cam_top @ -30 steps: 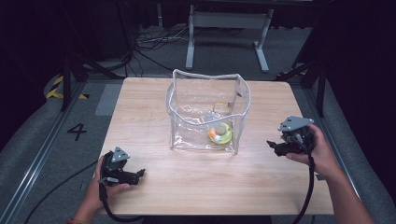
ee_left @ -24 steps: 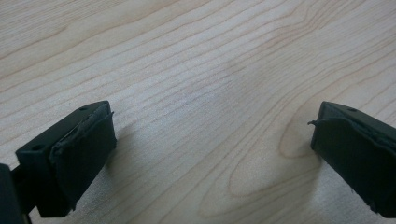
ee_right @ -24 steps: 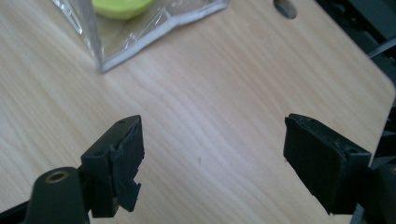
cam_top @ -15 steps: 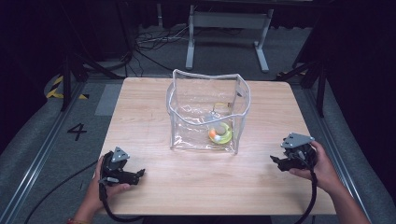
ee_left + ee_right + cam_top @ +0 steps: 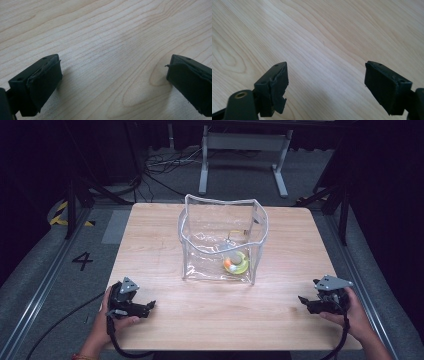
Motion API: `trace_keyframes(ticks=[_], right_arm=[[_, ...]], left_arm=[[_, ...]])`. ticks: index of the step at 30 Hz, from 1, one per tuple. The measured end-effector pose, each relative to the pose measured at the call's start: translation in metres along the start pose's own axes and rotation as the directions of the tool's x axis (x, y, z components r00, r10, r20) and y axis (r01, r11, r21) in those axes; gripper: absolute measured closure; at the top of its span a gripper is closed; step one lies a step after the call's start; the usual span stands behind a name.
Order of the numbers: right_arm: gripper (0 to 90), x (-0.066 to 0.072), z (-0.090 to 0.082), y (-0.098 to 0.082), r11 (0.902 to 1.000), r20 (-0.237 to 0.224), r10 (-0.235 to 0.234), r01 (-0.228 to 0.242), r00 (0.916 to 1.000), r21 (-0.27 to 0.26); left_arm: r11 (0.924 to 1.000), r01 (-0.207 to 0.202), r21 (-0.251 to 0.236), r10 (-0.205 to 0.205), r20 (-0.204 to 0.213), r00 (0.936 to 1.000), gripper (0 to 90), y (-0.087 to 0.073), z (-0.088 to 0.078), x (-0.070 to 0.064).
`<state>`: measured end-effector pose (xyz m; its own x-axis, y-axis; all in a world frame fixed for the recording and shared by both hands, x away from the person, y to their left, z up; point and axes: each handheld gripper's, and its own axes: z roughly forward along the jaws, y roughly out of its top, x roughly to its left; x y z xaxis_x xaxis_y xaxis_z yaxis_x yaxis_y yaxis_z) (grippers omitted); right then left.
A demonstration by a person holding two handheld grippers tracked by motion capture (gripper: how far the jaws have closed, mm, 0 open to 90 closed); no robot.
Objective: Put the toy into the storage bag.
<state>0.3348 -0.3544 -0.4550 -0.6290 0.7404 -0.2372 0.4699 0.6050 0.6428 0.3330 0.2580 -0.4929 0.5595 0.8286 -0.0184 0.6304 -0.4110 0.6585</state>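
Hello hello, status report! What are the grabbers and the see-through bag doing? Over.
Left gripper open, empty, low over the table. Right gripper open, empty, near the table's right edge. Clear bag upright mid-table, untouched, small colourful items inside. Nothing in the way.

Pale wood, clear plastic, matt black rubber

The surface [image 5: 165, 235] is light wood with flowing grain, smooth with a faint sheen. On it stands a bag [image 5: 222, 240] of clear, glossy plastic film, creased and catching glare, with a whitish seamed rim. The left claw [image 5: 112, 82] and right claw [image 5: 325, 87] look like matt black plastic faced with dull, rubbery pads [image 5: 45, 85], their edges rough and a little frayed. The floor [image 5: 45, 285] is grey, with a matt, carpet-like look.
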Motion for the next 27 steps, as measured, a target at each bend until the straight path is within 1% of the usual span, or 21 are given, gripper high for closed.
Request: trace_keyframes(ticks=[1, 2, 4, 6, 7, 10, 11, 12, 13, 15, 16, 17, 18, 19, 20, 21, 25, 26, 27], right_arm=[[19.4, -0.001, 0.000, -0.006, 0.9996, -0.001, 0.027, -0.027, 0.9996, -0.013], [19.4, -0.003, -0.001, -0.011, 0.9983, -0.013, 0.054, -0.055, 0.9984, -0.018], [19.4, -0.003, -0.002, -0.020, 0.9981, -0.011, 0.058, -0.058, 0.9982, -0.017], [19.2, -0.005, -0.003, -0.029, 0.9971, -0.019, 0.074, -0.075, 0.9971, -0.018], [19.2, -0.006, -0.004, -0.033, 0.9965, -0.016, 0.080, -0.080, 0.9967, -0.022], [19.2, -0.008, -0.007, -0.047, 0.9922, -0.026, 0.121, -0.122, 0.9923, -0.029], [19.2, -0.008, -0.007, -0.052, 0.9888, -0.032, 0.145, -0.146, 0.9889, -0.031], [19.2, -0.008, -0.008, -0.057, 0.9862, -0.045, 0.161, -0.162, 0.9860, -0.031], [19.2, -0.008, -0.008, -0.060, 0.9843, -0.048, 0.172, -0.174, 0.9839, -0.031], [20.0, -0.008, -0.008, -0.067, 0.9768, -0.064, 0.207, -0.210, 0.9762, -0.041], [20.0, -0.008, -0.008, -0.067, 0.9768, -0.064, 0.207, -0.210, 0.9762, -0.041], [19.0, -0.010, -0.008, -0.076, 0.9562, -0.079, 0.278, -0.284, 0.9572, -0.071], [19.8, -0.010, -0.008, -0.076, 0.9517, -0.075, 0.294, -0.299, 0.9529, -0.070], [19.8, -0.011, -0.009, -0.077, 0.9500, -0.063, 0.300, -0.304, 0.9518, -0.071], [19.5, -0.011, -0.009, -0.077, 0.9489, -0.063, 0.304, -0.308, 0.9507, -0.069], [19.0, -0.011, -0.008, -0.077, 0.9503, -0.062, 0.299, -0.303, 0.9521, -0.070], [17.8, -0.011, -0.008, -0.076, 0.9489, -0.057, 0.305, -0.308, 0.9507, -0.068], [17.1, -0.011, -0.008, -0.076, 0.9481, -0.054, 0.308, -0.311, 0.9500, -0.067], [16.9, -0.011, -0.007, -0.076, 0.9472, -0.051, 0.311, -0.314, 0.9492, -0.066]], left_arm=[[1.0000, -0.002, -0.001, 0.002, -0.001, 1.0000, 0.2, 0.000, 0.000, 0.000], [1.0000, -0.002, -0.001, 0.002, -0.001, 1.0000, 0.2, 0.000, 0.000, 0.000], [1.0000, -0.002, -0.001, 0.002, -0.001, 1.0000, 0.2, 0.000, 0.000, 0.000], [1.0000, 0.000, 0.000, 0.000, 0.000, 1.0000, 0.2, 0.000, 0.000, 0.000], [1.0000, 0.001, 0.002, -0.001, -0.002, 1.0000, 0.2, 0.000, 0.000, 0.000], [1.0000, 0.008, 0.004, -0.008, -0.001, 1.0000, 0.4, 0.000, -0.001, -0.001], [1.0000, 0.008, 0.004, -0.008, -0.001, 1.0000, 0.4, 0.000, -0.001, -0.001], [1.0000, 0.007, 0.006, -0.007, 0.000, 1.0000, 0.4, 0.000, -0.001, -0.001], [1.0000, 0.006, 0.006, -0.006, 0.000, 1.0000, 0.4, 0.000, -0.001, -0.001], [1.0000, 0.006, 0.004, -0.006, -0.001, 1.0000, 0.4, 0.000, -0.001, -0.001], [1.0000, 0.006, 0.004, -0.006, -0.001, 1.0000, 0.4, 0.000, -0.001, -0.001], [1.0000, 0.008, 0.004, -0.008, 0.000, 1.0000, 0.4, 0.000, -0.001, -0.001], [1.0000, 0.001, 0.002, -0.001, -0.004, 1.0000, 0.4, 0.000, -0.001, 0.000], [1.0000, 0.008, 0.004, -0.008, -0.001, 1.0000, 0.4, 0.000, -0.001, -0.001], [1.0000, 0.007, 0.004, -0.007, -0.002, 1.0000, 0.4, 0.000, -0.001, -0.001], [1.0000, 0.007, 0.006, -0.007, 0.000, 1.0000, 0.4, 0.000, -0.001, -0.001], [1.0000, 0.004, 0.001, -0.004, -0.004, 1.0000, 0.4, 0.000, 0.000, -0.001], [1.0000, 0.009, 0.004, -0.009, 0.000, 1.0000, 0.4, 0.000, -0.001, -0.001], [1.0000, 0.002, -0.001, -0.002, -0.007, 1.0000, 0.4, 0.000, 0.000, -0.001]])
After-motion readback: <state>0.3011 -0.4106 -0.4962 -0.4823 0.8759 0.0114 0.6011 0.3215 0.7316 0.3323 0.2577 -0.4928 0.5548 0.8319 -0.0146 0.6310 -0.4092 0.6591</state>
